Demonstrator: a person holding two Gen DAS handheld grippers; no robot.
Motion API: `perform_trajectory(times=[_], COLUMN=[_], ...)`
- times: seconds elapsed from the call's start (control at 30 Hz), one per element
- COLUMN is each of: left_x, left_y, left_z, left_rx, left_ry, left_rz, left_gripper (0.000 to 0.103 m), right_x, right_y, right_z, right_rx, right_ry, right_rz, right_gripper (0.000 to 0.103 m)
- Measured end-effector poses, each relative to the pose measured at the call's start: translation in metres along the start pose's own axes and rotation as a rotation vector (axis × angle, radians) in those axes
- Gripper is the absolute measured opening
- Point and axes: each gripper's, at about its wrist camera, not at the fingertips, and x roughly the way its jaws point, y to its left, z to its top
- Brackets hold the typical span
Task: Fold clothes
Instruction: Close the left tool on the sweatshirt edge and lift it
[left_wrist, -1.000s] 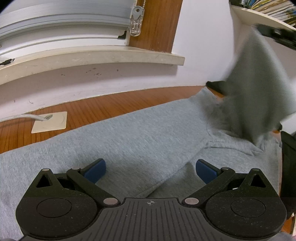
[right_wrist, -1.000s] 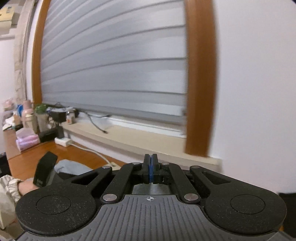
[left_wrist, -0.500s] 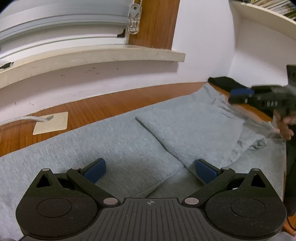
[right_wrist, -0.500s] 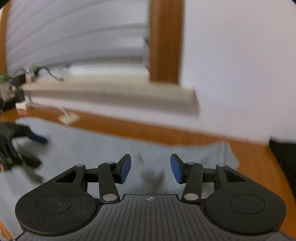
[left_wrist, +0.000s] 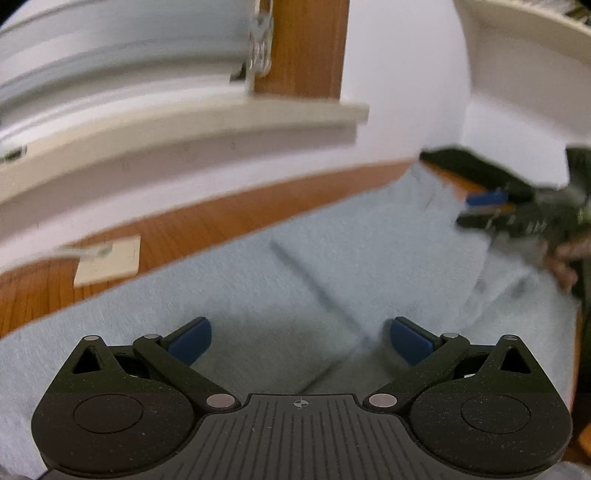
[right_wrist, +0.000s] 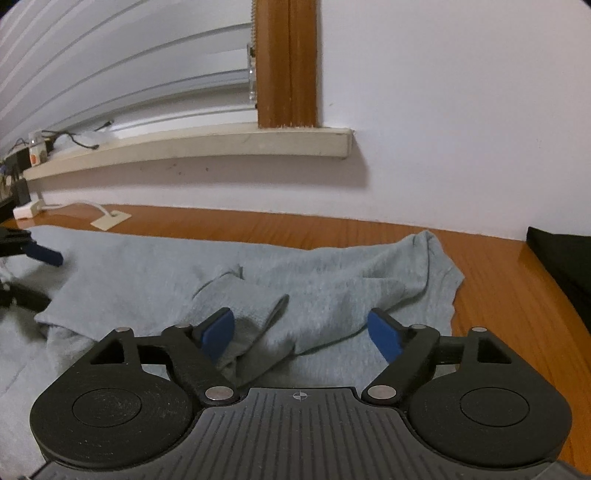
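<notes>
A grey garment (left_wrist: 258, 295) lies spread over the wooden table (left_wrist: 207, 225), with one sleeve folded across its body (left_wrist: 388, 258). My left gripper (left_wrist: 300, 338) hovers low over the cloth, open, nothing between its blue pads. In the right wrist view the same grey garment (right_wrist: 332, 280) shows its folded sleeve cuff (right_wrist: 255, 299) just ahead. My right gripper (right_wrist: 304, 334) is low over the cloth with its jaws opening; the cloth lies under them and the pads do not press on it. From the left wrist view the right gripper (left_wrist: 487, 210) appears blurred at the right, with a hand behind it.
A cream window sill (right_wrist: 192, 147) and white wall run along the table's far edge. A flat cream plate with a white cable (left_wrist: 109, 260) sits on the table at left. A black object (right_wrist: 561, 258) lies at the table's right end. Small items crowd the far left (right_wrist: 33, 151).
The right gripper came down from holding the sleeve high, laid it across the garment and opened its jaws wider. The left gripper stayed in place, open.
</notes>
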Motion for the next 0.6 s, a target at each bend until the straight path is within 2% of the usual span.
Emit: perform_trajectory(times=[0.07, 0.1, 0.13, 0.17, 0.2, 0.27, 0.3, 0.47, 0.6], left_x=[-0.004, -0.004, -0.002, 0.001, 0.006, 0.018, 0.025, 0.059, 0.078], left_y=[-0.012, -0.021, -0.031, -0.042, -0.053, -0.075, -0.084, -0.114, -0.125], left_z=[0.011, 0.017, 0.024, 0.03, 0.035, 0.044, 0.045, 0.048, 0.048], left_rx=[0.028, 0.05, 0.078, 0.106, 0.133, 0.181, 0.204, 0.27, 0.297], left_ry=[-0.043, -0.055, -0.057, -0.058, -0.05, -0.028, -0.016, 0.043, 0.07], left_rz=[-0.051, -0.068, -0.082, -0.098, -0.124, -0.183, -0.193, -0.211, -0.205], left_gripper=[0.096, 0.089, 0.071, 0.06, 0.043, 0.04, 0.036, 0.036, 0.054], right_x=[0.0, 0.0, 0.0, 0.001, 0.001, 0.001, 0.0, -0.005, -0.002], right_y=[-0.001, -0.001, -0.001, -0.001, -0.003, -0.007, -0.011, -0.032, -0.037], right_z=[0.001, 0.001, 0.002, 0.002, 0.002, 0.001, 0.001, -0.001, -0.001], right_rx=[0.005, 0.005, 0.005, 0.006, 0.014, 0.041, 0.059, 0.184, 0.217], right_ry=[-0.002, -0.002, -0.001, 0.003, 0.004, -0.001, -0.01, -0.046, -0.032], right_rz=[-0.002, -0.003, -0.002, 0.003, 0.009, 0.017, 0.02, 0.039, 0.055], right_gripper=[0.079, 0.079, 0.08, 0.08, 0.08, 0.08, 0.08, 0.08, 0.08])
